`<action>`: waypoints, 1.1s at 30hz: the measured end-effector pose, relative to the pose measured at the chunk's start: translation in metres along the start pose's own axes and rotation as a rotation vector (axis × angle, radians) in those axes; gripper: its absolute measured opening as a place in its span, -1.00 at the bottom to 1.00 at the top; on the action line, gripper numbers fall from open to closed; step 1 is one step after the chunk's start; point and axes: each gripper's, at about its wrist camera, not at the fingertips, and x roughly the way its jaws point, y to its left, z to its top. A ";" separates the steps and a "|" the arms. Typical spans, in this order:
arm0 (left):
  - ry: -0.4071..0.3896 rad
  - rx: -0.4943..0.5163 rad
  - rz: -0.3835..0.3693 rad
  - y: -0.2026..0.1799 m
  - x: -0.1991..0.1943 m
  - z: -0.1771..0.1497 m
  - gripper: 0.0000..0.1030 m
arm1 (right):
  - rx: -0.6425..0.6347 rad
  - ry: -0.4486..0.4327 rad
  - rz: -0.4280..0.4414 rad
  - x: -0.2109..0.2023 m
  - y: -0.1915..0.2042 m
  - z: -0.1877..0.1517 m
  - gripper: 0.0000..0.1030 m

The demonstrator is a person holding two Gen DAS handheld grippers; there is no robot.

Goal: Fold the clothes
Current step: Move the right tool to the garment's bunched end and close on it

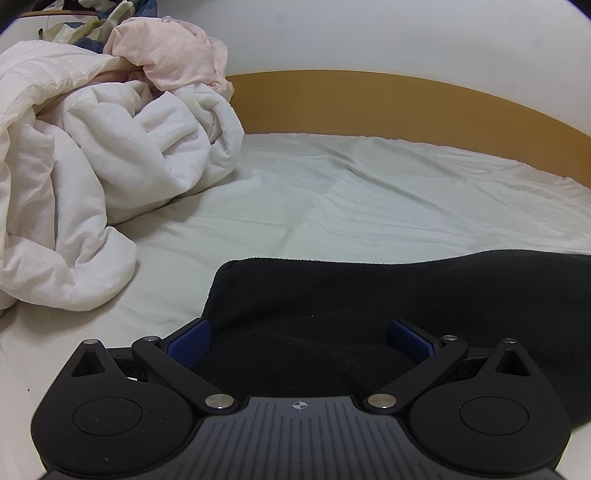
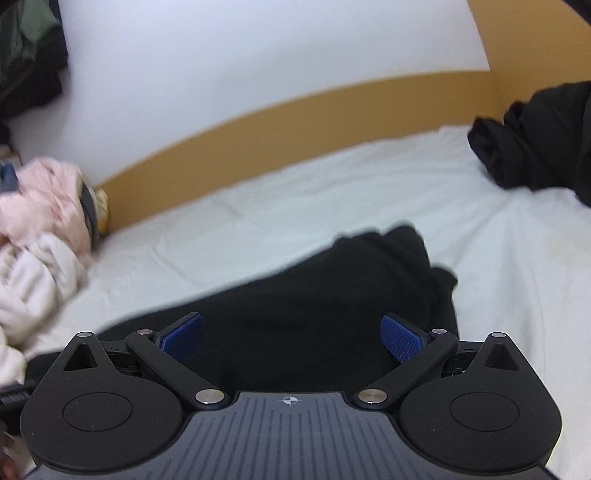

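So both grippers are over the bed right now, hovering above a flat black fleece-like garment [image 1: 369, 306] that lies spread on the wrinkled white bedsheet [image 1: 332, 192]. The left gripper [image 1: 299, 341] has its blue-padded fingers [image 1: 190, 341] spread wide with nothing pinched; the dark cloth just lies underneath and between them. Same deal for the right gripper [image 2: 291, 338]: blue pads [image 2: 400, 339] as far apart as they go, gripping nothing, with the garment's bunched end [image 2: 388, 266] just ahead of it.

Off to the left there's a crumpled white quilted duvet [image 1: 92, 177] with a pale pink cloth [image 1: 173, 55] heaped on top. A mustard-yellow wooden bed frame [image 1: 369, 107] runs along the far edge against the white wall [image 1: 369, 33]. The right wrist view also catches another rumpled black pile of clothing [image 2: 532, 144] at the bed's far right corner.
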 end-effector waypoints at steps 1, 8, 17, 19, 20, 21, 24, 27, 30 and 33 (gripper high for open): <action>0.000 -0.003 -0.002 0.000 0.000 0.000 0.99 | -0.003 0.017 -0.010 0.004 0.002 -0.003 1.00; -0.003 -0.017 -0.011 0.003 0.000 0.000 0.99 | 0.286 0.056 0.166 -0.034 -0.016 0.009 1.00; -0.024 -0.037 0.011 0.005 -0.004 -0.001 0.99 | 0.485 0.134 0.138 -0.046 -0.061 -0.005 1.00; -0.026 -0.040 0.009 0.005 -0.005 -0.001 0.99 | 0.518 0.115 0.143 -0.044 -0.066 -0.006 1.00; -0.029 -0.041 0.010 0.005 -0.006 -0.001 0.99 | 0.524 0.106 0.141 -0.042 -0.066 -0.006 1.00; -0.036 -0.042 0.012 0.005 -0.008 -0.002 0.99 | 0.531 0.112 0.155 -0.039 -0.065 -0.005 1.00; -0.071 -0.049 0.016 0.006 -0.017 -0.005 0.99 | 0.547 0.124 0.180 -0.030 -0.061 -0.001 0.93; -0.076 -0.060 0.012 0.008 -0.019 -0.005 0.99 | 0.540 0.129 0.157 -0.024 -0.057 0.002 0.83; -0.033 -0.079 -0.006 0.010 -0.011 -0.003 0.99 | 0.547 0.104 0.125 -0.015 -0.061 0.003 0.64; -0.006 -0.092 -0.028 0.012 -0.008 -0.001 0.99 | 0.572 0.035 0.100 -0.004 -0.066 0.002 0.41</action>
